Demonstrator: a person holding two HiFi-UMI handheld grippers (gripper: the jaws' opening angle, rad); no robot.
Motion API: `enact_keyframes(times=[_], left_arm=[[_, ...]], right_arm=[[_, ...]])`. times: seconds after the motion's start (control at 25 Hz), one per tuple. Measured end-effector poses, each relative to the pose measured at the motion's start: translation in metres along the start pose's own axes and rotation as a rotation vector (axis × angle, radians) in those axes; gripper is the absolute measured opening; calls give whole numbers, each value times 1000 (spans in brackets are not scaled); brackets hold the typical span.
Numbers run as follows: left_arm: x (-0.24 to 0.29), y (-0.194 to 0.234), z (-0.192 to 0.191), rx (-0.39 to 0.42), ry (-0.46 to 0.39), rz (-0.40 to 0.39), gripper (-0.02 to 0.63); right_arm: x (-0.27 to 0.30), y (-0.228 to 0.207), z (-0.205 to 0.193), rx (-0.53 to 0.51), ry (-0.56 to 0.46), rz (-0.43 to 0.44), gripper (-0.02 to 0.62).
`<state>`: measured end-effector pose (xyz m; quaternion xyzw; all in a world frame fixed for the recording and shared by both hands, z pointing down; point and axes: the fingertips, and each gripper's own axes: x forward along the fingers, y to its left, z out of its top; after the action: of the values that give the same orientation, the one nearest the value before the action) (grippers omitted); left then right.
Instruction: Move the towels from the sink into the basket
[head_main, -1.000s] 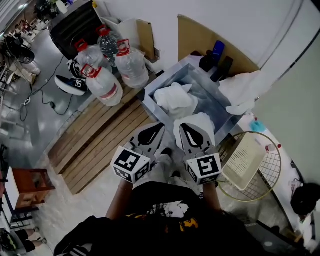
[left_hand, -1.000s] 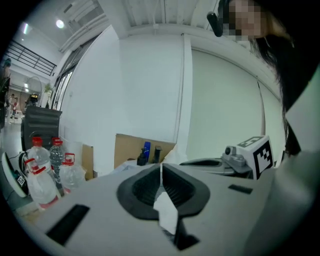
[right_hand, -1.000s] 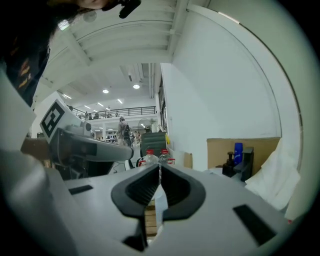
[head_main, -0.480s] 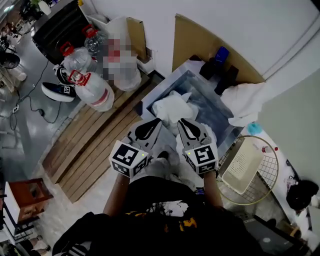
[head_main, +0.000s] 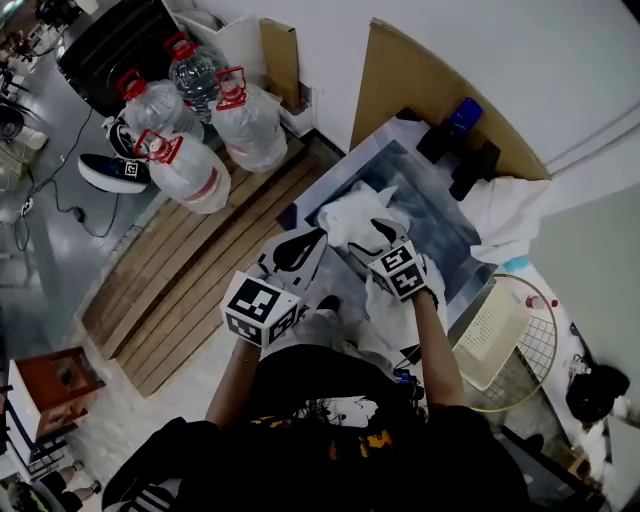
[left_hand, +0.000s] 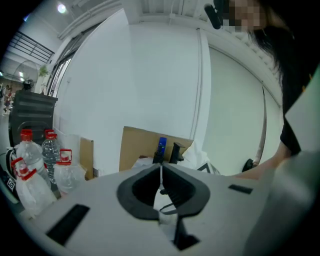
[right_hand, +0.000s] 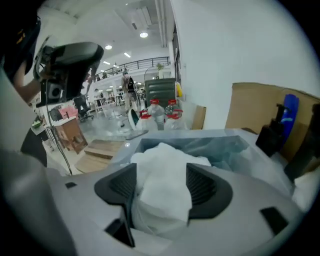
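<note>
The steel sink (head_main: 440, 215) holds a heap of white towels (head_main: 350, 212). My right gripper (head_main: 378, 232) reaches over that heap. Its jaws are opening, and a white towel (right_hand: 162, 195) bulges up between the spread pads (right_hand: 204, 186) of the right gripper (right_hand: 162, 171). Another towel (head_main: 392, 312) hangs over the sink's front edge under my right arm. My left gripper (head_main: 305, 247) hovers at the sink's near-left corner, and the left gripper (left_hand: 161, 174) is shut with nothing in it. The round wire basket (head_main: 538, 348) stands to the right.
A cream slotted tray (head_main: 488, 335) lies in the basket. A white cloth (head_main: 510, 212) is draped on the counter behind it. Dark bottles (head_main: 462, 140) and cardboard (head_main: 430, 75) back the sink. Large water bottles (head_main: 190, 125) and a wooden pallet (head_main: 195, 275) are on the left.
My right gripper has moved forward over the sink's towel heap and its jaws have spread apart. The left gripper has stayed shut beside it.
</note>
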<state>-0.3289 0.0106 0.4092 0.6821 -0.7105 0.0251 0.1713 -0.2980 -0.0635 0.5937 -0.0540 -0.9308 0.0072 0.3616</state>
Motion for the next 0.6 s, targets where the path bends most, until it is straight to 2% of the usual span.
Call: enact_keyframes(times=[0.32,0.44,0.6], left_arm=[[-6,25,-7,-24,18,45,17],[-11,33,-9,-32,22,66,17],[-21,43,-16,-46,33,98,17]], right_arm=[[65,0,-22,-69,206,108,405],[89,-1,-33,-101,267,99,416],[111,-2,-40,-65,280,24,414]])
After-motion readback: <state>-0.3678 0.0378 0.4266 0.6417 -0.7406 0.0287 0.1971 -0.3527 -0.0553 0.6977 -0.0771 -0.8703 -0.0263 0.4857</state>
